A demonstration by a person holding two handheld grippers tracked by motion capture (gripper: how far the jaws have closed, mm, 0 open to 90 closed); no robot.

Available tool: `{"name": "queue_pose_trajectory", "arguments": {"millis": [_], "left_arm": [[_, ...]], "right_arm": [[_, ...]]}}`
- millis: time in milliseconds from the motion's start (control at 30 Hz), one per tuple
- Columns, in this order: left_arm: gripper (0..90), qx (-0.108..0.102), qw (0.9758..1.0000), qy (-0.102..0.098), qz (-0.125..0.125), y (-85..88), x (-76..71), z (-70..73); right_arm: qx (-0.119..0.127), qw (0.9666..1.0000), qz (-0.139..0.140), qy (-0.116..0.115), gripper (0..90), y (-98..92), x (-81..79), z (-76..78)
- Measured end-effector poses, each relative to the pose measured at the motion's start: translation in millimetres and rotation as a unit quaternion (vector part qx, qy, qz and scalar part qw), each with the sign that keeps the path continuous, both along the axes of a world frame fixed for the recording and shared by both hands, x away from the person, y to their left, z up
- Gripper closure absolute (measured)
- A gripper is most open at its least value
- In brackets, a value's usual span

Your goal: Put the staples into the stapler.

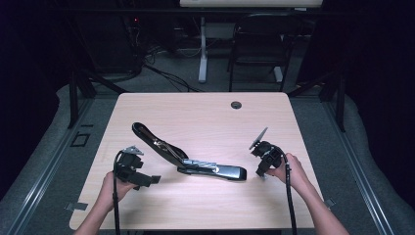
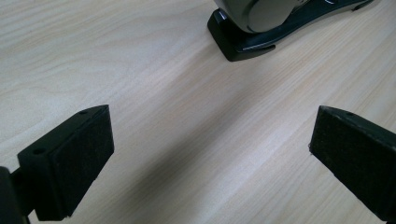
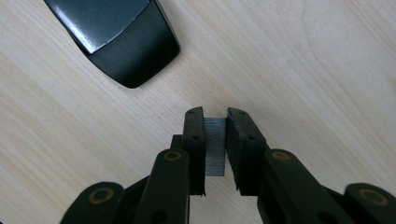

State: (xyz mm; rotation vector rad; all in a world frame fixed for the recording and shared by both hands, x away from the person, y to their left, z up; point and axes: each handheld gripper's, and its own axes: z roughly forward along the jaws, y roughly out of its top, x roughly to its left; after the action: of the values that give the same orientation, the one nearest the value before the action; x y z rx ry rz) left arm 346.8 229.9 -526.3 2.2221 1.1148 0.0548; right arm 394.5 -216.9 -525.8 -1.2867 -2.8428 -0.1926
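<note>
My right claw (image 3: 215,122) is pinching a small strip of staples (image 3: 215,147), the grey block upright between the two pads with its ribbed face toward my camera. In the high view that claw (image 1: 262,172) sits close to the right edge of the worktop (image 1: 205,112), tips down at the wood, my hand (image 1: 293,174) wrapped round its grip. My left claw (image 2: 212,154) is spread wide with bare wood between the pads; from above I see it (image 1: 147,180) near the front left corner, pointing across toward the middle, held in my other hand (image 1: 115,188).

Just past the right claw's tips lies the stapler (image 1: 195,159), swung open on the middle of the worktop. Its base rests flat, the rounded black end (image 3: 123,39) nearest the staples and not touching them. The top arm (image 1: 154,142) angles up and away toward the rear left. From the left claw's camera I get one black end of it (image 2: 243,39), well apart from my pads.

Farther back, near the rear edge, is a round cable hole (image 1: 236,105).
</note>
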Motion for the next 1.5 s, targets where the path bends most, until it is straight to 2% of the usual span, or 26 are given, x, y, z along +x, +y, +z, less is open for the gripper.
{"name": "queue_pose_trajectory", "arguments": {"millis": [100,133,167,200,267,333,400,700,767,800,833,967,1000,1033,1100,1267,1433,1467,1500], "left_arm": [[0.0,0.002,1.0000,0.006,-0.003,0.3,0.9,-2.1],[0.0,0.002,1.0000,0.007,-0.001,0.0,0.7,-2.7],[0.0,0.002,1.0000,0.007,-0.002,0.3,0.9,-2.9],[0.0,0.002,1.0000,0.008,-0.002,0.4,0.9,-2.6],[0.0,0.002,1.0000,0.004,-0.002,0.4,0.7,-1.6],[0.0,0.003,1.0000,0.002,-0.006,0.1,0.5,-0.6],[0.0,0.004,1.0000,0.003,-0.005,0.0,0.4,-0.5],[0.0,0.001,0.9999,0.010,-0.004,0.8,1.9,-3.4],[0.0,0.002,0.9999,0.009,-0.005,0.2,3.2,-3.4],[0.0,0.000,1.0000,0.009,-0.004,-0.8,3.7,-3.4],[0.0,0.000,0.9999,0.009,-0.006,-1.4,4.2,-3.3],[0.0,0.003,0.9999,0.008,-0.010,-4.3,4.1,-3.8],[0.0,0.003,0.9999,0.007,-0.010,-4.4,4.0,-4.1],[0.0,0.003,0.9999,0.007,-0.008,-4.5,3.7,-4.3],[0.0,0.003,0.9999,0.008,-0.008,-4.1,3.5,-4.3],[0.0,0.005,0.9999,0.006,-0.010,-3.5,2.8,-3.3],[0.0,0.005,0.9999,0.005,-0.008,-2.5,3.4,-3.6],[0.0,0.005,0.9999,0.005,-0.008,-2.4,3.5,-3.7],[0.0,0.004,1.0000,0.005,-0.008,-2.4,3.5,-3.7]], "right_arm": [[0.002,1.0000,-0.004,-0.003,78.3,-1.7,0.6,0.7],[-0.005,1.0000,0.000,-0.004,78.3,-2.6,1.5,1.7],[0.017,0.9995,-0.020,-0.018,78.3,-2.2,-1.0,-1.6],[0.000,1.0000,-0.004,-0.008,78.3,-3.3,1.4,1.9],[0.000,0.9999,-0.004,-0.012,78.3,-4.0,1.1,3.1],[-0.010,0.9999,0.005,-0.011,78.3,-4.3,1.9,6.3],[0.002,0.9998,-0.003,-0.020,78.3,-4.0,0.8,6.2],[0.018,0.9991,-0.010,-0.039,78.3,-5.9,3.3,14.4],[0.019,0.9988,-0.011,-0.043,78.3,-6.8,4.9,15.5],[0.012,0.9991,-0.005,-0.041,78.3,-7.6,6.4,17.4],[0.019,0.9987,-0.011,-0.045,78.3,-7.9,6.1,17.1],[0.021,0.9984,-0.006,-0.053,78.3,-8.9,5.8,19.9],[0.033,0.9974,-0.015,-0.062,78.3,-8.1,4.3,19.1],[0.036,0.9971,-0.013,-0.065,78.3,-7.9,4.4,19.8],[0.024,0.9976,-0.001,-0.065,78.3,-7.9,6.3,24.2],[0.033,0.9963,0.001,-0.080,78.3,-3.5,7.6,26.6],[0.041,0.9948,0.019,-0.091,78.3,5.3,10.0,30.4],[0.036,0.9949,0.027,-0.090,78.3,6.7,11.5,32.0],[0.044,0.9945,0.023,-0.092,78.3,9.3,11.5,31.6]]}}
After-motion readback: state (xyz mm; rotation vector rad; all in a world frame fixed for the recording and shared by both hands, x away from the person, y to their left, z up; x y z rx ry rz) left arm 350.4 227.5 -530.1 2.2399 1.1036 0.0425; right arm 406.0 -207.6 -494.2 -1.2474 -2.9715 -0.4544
